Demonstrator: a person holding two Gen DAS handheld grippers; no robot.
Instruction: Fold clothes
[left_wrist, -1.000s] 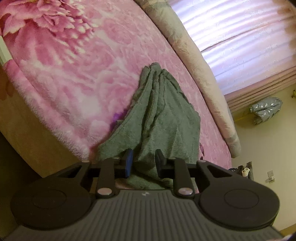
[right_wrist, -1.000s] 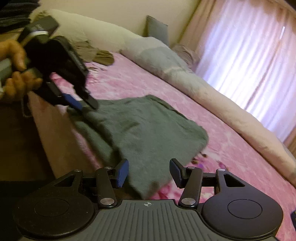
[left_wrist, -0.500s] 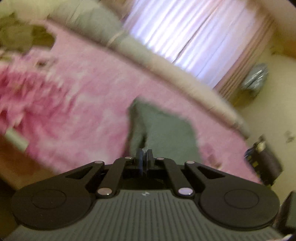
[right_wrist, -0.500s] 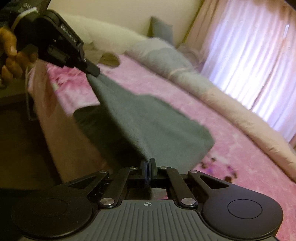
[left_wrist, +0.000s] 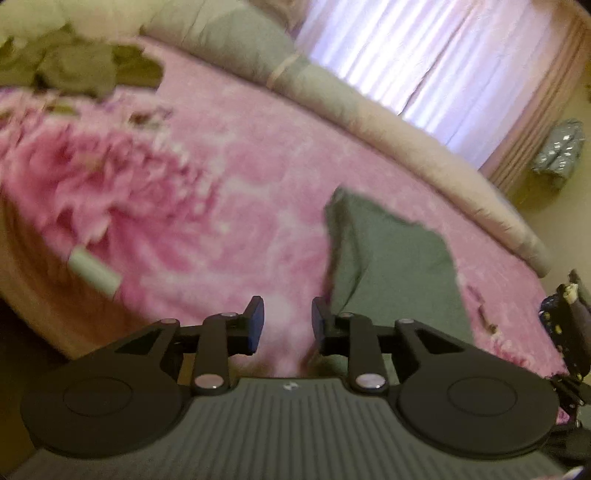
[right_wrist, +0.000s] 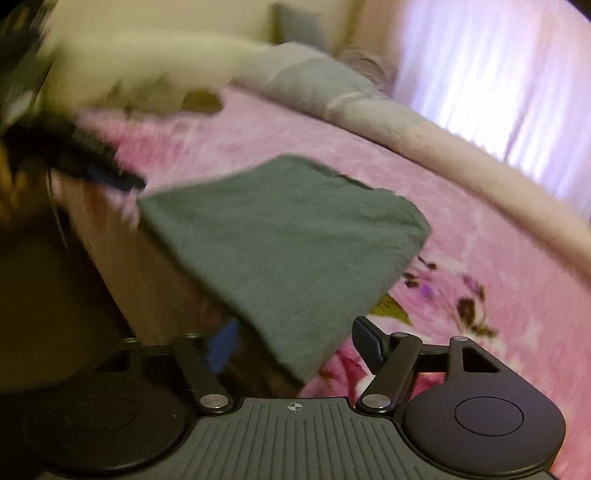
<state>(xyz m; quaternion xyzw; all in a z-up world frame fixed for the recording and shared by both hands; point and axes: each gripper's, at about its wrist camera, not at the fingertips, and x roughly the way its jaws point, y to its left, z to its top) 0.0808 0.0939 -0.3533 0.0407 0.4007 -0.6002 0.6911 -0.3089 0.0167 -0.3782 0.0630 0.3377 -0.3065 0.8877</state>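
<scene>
A grey-green garment (right_wrist: 288, 236) lies folded on the pink floral blanket (right_wrist: 480, 258), its near corner hanging over the bed's edge. My right gripper (right_wrist: 295, 343) is open just in front of that corner, nothing between its fingers. In the left wrist view the same garment (left_wrist: 391, 258) lies right of centre, and my left gripper (left_wrist: 286, 325) is open over the blanket (left_wrist: 229, 184) at the garment's left edge, holding nothing. The left gripper (right_wrist: 125, 181) also shows blurred at the garment's far left corner in the right wrist view.
A rolled beige and grey duvet (left_wrist: 369, 107) runs along the far side of the bed under bright curtains (left_wrist: 424, 48). Crumpled olive clothes (left_wrist: 81, 70) lie near the head of the bed. The wooden bed side (right_wrist: 147, 266) drops away at the left.
Both grippers were shut on the garment half a second ago, holding it lifted. Both have opened and the garment now lies flat on the blanket.
</scene>
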